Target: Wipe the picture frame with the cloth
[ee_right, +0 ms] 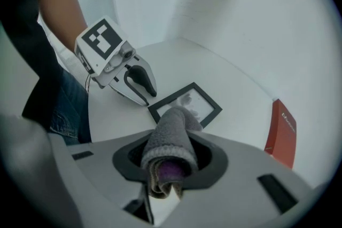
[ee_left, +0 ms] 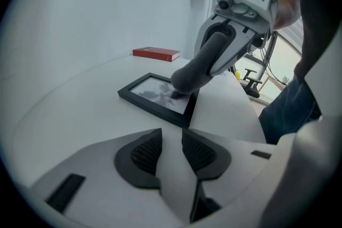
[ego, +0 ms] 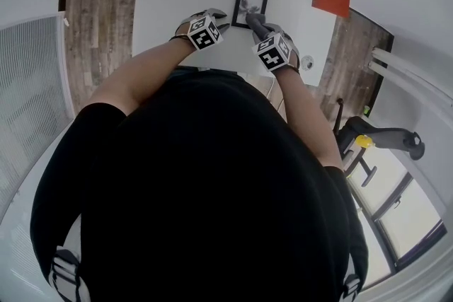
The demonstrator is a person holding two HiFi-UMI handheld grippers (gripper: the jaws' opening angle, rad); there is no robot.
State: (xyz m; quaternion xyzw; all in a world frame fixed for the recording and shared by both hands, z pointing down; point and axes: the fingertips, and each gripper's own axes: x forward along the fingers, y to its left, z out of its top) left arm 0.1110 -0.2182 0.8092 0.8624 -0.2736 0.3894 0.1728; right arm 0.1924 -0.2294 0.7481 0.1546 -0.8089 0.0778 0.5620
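Black picture frame (ego: 250, 8) round a grey and white picture. Grey cloth (ee_right: 170, 139), purple inside its fold. White table (ee_left: 69, 104). Red box (ee_left: 156, 53) with white print. White left gripper (ee_left: 172, 139) with black ribbed pads (ee_left: 144, 155). Black and white squares on its cube (ego: 205, 32). Brown wood floor (ego: 99, 18). Black top (ego: 205, 187), blue jeans (ee_left: 291, 109).

Open table (ee_left: 80, 109) beside picture frame (ee_left: 155, 94); red book (ee_left: 156, 53) well apart.

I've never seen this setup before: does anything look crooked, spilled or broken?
Nothing stands out. The frame lies flat on the table with no break showing, the cloth rests on it, and the red box lies apart from it.
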